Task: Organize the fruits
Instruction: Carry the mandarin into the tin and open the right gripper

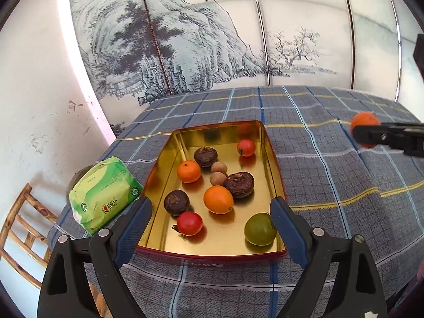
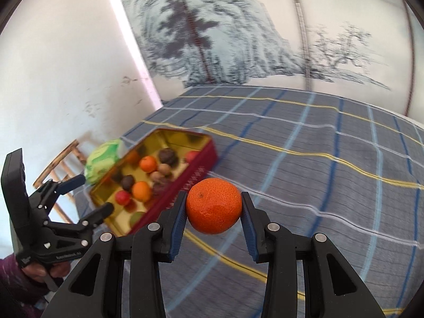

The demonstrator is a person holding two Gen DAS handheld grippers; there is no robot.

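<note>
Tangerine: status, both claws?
Right claw shut on tangerine, lifted clear of cloth. Left claw open, empty, at tin. Path to tin clear.

The green tissue pack point(image 1: 103, 198) bears red and white print, too small to read.

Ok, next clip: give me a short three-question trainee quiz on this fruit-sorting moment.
1. True or false: the right claw is shut on a tangerine.
2. Multiple choice: where does the green fruit lie? A) on the checked cloth beside the tin B) in the tin's near right corner C) between the left claw's pads
3. Fill in: the green packet lies to the ___ of the tin in the left wrist view.

Key
1. True; its pads press on both sides of it, held above the cloth.
2. B
3. left; the left claw stands open and empty over the tin's near edge.
</note>
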